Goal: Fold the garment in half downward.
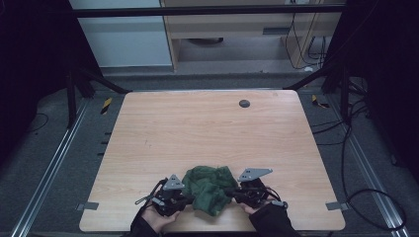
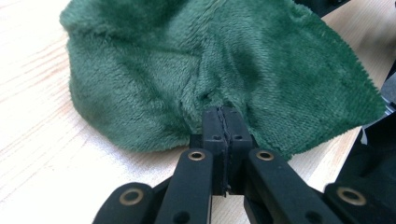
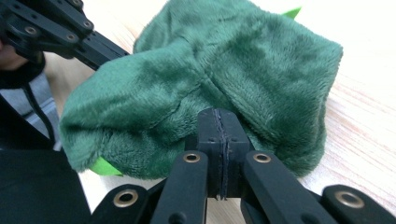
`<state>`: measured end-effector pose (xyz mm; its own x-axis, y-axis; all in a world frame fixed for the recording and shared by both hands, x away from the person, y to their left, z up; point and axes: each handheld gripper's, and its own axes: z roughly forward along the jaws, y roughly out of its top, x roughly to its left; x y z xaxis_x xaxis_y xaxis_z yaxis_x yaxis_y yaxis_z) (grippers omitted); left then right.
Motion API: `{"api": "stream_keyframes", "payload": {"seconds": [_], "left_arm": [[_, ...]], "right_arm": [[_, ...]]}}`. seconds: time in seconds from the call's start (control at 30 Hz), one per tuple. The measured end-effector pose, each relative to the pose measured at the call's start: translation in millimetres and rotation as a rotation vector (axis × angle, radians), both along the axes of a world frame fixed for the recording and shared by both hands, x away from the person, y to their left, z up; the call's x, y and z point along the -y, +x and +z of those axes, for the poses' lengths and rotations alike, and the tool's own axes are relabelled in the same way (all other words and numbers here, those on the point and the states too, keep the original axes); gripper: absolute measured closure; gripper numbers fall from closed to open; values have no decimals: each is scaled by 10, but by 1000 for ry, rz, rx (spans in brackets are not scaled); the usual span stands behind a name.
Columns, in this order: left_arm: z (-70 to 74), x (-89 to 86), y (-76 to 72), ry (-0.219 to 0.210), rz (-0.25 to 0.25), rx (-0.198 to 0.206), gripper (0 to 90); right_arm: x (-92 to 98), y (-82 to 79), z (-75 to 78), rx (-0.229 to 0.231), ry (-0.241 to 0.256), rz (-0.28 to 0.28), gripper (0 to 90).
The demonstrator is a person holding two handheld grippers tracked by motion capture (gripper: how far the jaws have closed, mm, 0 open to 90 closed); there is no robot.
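1. Our left gripper [image 2: 223, 122] has its fingers [image 2: 214, 128] closed, pinching the green cloth [image 2: 196, 70] at their tips.
2. Our right gripper [image 3: 219, 126] pinches it likewise.
3. We should probably lift evenly off the table [image 1: 197, 128], keeping both pinches firm.

My high view is dim with dark edges; past my left gripper [image 2: 223, 122], bright table [image 2: 37, 140] glares.

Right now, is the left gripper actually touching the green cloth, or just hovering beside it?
Touching. In the left gripper view, the left gripper has its jaws pressed together with their tips at a puckered fold of the green cloth, no gap between them.
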<state>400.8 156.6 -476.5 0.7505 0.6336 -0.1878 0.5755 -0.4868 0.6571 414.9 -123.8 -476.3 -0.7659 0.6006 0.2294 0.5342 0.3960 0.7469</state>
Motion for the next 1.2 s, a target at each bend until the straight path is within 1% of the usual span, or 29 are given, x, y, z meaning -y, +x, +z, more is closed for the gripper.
{"api": "stream_keyframes", "payload": {"seconds": [0.07,0.13,0.23,0.33,0.47,0.5,0.53,0.57,0.6,0.63,0.73,0.77,0.8,0.83,0.9,0.93,0.97,1.0,1.1,1.2], "left_arm": [[-5,3,-1,5,1,2,896],[8,-6,1,-2,8,7,896],[48,-38,10,-19,22,18,896],[97,-90,35,-35,42,35,893],[155,-193,93,-49,85,61,881],[165,-216,106,-49,93,65,877],[174,-245,125,-52,106,67,877],[184,-280,145,-55,119,75,872],[193,-315,166,-56,132,82,872],[201,-350,187,-56,149,85,869],[219,-473,254,-65,198,100,849],[222,-514,276,-63,211,102,829],[222,-544,292,-65,222,102,829],[217,-595,320,-69,230,106,814],[207,-668,361,-69,248,114,806],[205,-693,373,-68,257,116,791],[199,-748,399,-64,274,127,777],[197,-775,412,-57,286,133,746],[187,-842,442,-37,315,153,689],[163,-920,484,-18,341,162,639]], "right_arm": [[-6,1,-4,1,-8,2,896],[-5,1,6,3,-6,1,893],[9,5,27,10,10,-1,889],[40,9,70,29,34,-12,887],[99,25,130,51,66,-43,881],[128,37,153,61,71,-61,876],[128,37,153,61,71,-61,876],[170,58,174,70,78,-77,870],[170,58,174,70,78,-77,870],[192,68,182,73,78,-89,866],[275,106,196,101,74,-132,845],[339,139,197,115,65,-163,834],[339,139,197,115,65,-163,834],[403,169,193,119,58,-194,824],[428,182,190,125,51,-204,817],[467,197,186,126,48,-225,809],[494,209,182,128,46,-232,800],[546,233,171,131,38,-261,773],[619,274,145,132,7,-296,729],[704,319,112,128,-20,-333,693]]}}
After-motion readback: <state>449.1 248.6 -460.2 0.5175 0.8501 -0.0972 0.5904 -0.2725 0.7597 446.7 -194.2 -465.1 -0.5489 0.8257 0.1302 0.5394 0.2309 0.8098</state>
